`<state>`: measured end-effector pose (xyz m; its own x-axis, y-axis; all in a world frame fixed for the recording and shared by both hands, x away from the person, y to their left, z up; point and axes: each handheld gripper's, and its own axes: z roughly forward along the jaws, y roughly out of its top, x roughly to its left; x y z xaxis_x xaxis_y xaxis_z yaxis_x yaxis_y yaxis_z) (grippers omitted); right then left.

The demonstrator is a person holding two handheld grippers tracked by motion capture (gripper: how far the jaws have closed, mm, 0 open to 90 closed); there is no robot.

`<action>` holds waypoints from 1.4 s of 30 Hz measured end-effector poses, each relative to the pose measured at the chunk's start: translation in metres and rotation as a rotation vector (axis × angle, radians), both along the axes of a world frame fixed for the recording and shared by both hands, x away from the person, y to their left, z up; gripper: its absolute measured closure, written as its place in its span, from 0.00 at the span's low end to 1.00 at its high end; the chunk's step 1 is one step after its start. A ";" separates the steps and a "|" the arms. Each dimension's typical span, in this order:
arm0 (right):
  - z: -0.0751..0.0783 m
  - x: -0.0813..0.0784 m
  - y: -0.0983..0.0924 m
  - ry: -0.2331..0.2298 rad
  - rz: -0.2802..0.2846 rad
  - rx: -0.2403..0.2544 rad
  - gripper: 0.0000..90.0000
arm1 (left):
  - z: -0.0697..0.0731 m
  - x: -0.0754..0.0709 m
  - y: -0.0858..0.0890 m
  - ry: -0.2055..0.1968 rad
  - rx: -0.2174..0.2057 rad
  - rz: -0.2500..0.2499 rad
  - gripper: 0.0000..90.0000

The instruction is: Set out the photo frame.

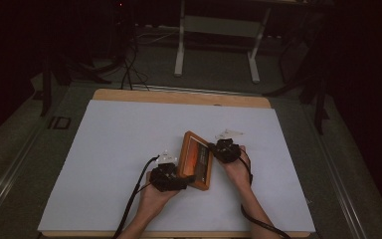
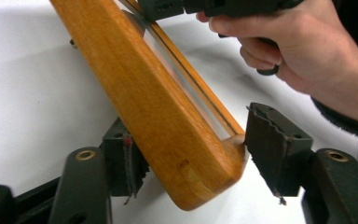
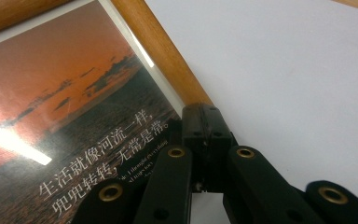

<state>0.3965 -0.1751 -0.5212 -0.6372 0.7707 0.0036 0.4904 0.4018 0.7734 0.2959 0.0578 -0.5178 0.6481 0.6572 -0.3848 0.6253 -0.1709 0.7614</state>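
Grippers flank an orange-brown wooden picture frame (image 1: 197, 160), tilted mid-bench on the white sheet (image 1: 109, 149): right gripper (image 1: 213, 148) at 2 o'clock pinches its edge; left gripper (image 1: 186, 180) at 7 o'clock straddles its corner, spread.

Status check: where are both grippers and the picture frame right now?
Right gripper shut on frame's edge. Left gripper open, jaws astride frame's lower corner, one pad touching. Frame tilted up off white mat. Nothing in the way.

frame (image 1: 197, 160): glossy varnished wood | table cover (image 1: 114, 149): matt white
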 end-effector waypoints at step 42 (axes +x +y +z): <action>0.036 -0.027 -0.082 -0.074 -0.039 -0.042 0.95 | 0.029 0.012 -0.030 -0.034 0.035 -0.004 0.76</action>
